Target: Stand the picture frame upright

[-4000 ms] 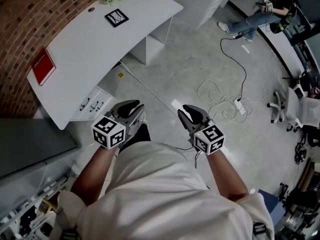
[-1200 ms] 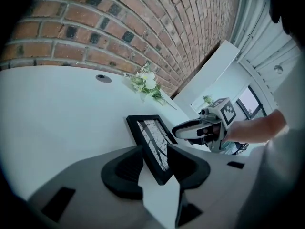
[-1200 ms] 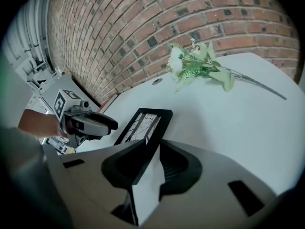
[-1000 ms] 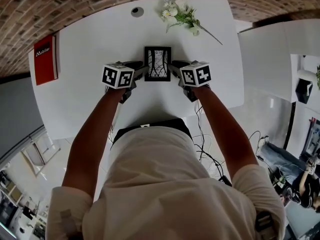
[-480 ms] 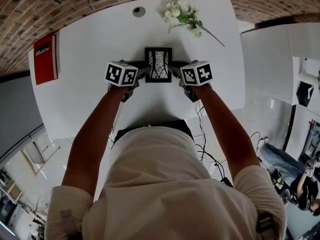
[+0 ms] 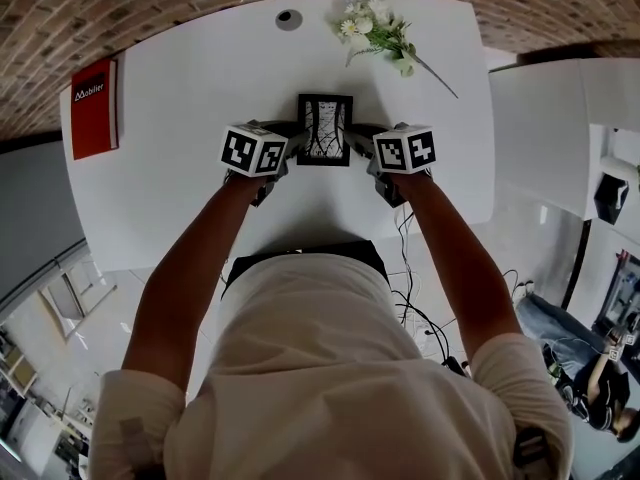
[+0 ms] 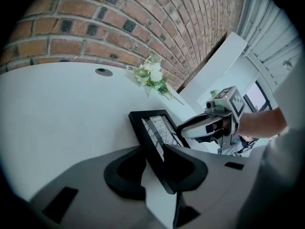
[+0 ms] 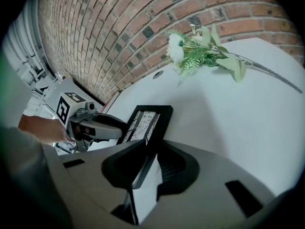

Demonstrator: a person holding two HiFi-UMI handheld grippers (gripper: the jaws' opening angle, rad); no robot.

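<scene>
Head view: one picture frame (image 6: 324,128) is mid-worktop (image 6: 180,188) between two grippers, with one flower sprig (image 6: 380,26) and one red book (image 6: 93,108) well apart. Left gripper view: the left gripper (image 7: 155,163), its jaws having just been closing, clamps the picture frame's left edge. Right gripper view: the right gripper (image 8: 150,163) has its jaws clenched on the right edge.

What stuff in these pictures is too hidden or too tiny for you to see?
- Back of the picture frame, and any stand on it: every view shows only the front.
- Its drawing: tiny in the head view, steeply slanted in both gripper views.
- Near edge of the table: in the head view, partly covered by the person's body.
</scene>
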